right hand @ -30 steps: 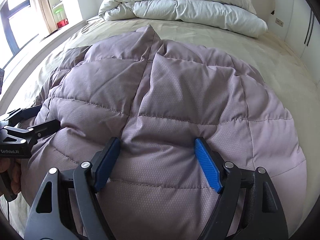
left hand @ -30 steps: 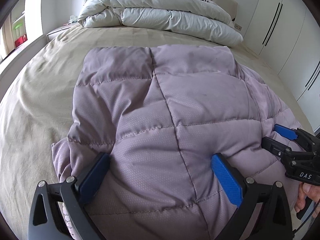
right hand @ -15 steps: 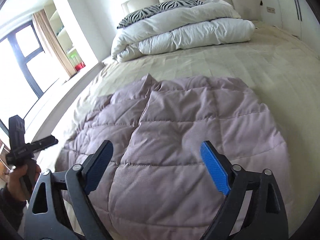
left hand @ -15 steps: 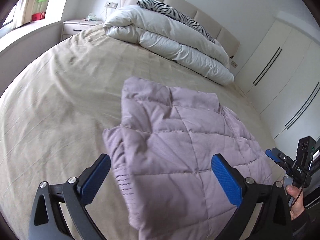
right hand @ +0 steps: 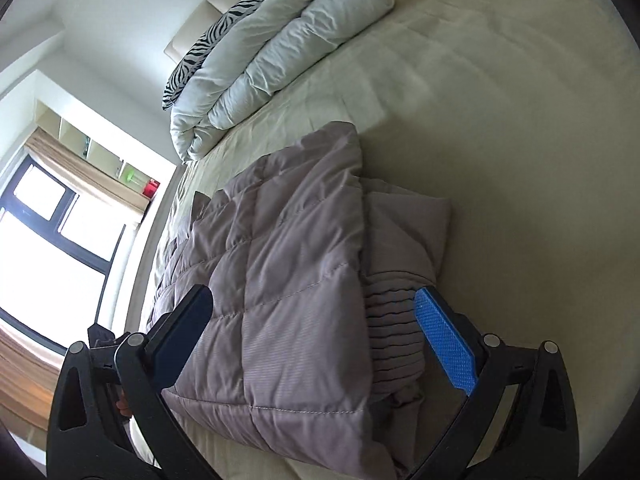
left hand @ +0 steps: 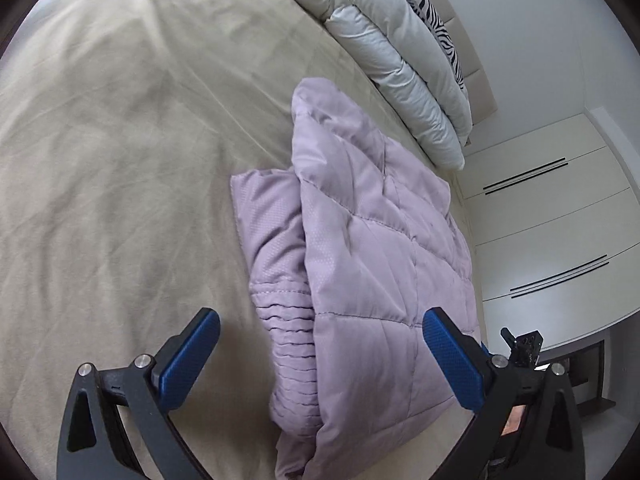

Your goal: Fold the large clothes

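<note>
Loads of open bed sheet (left hand: 120,152) to the left of the folded quilted jacket (left hand: 372,264), nothing lying on it. On its other side, more bare sheet (right hand: 520,128). The rolled white duvet (left hand: 400,52) blocks the head end, zebra pillow (right hand: 208,44) behind it. Only a narrow strip of sheet separates jacket and duvet. Wardrobe doors (left hand: 552,216) close off the far side.

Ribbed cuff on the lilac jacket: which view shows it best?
Left wrist: the ribbed cuff lies unobstructed beside the folded jacket. In the right wrist view a blue finger overlaps its edge.
</note>
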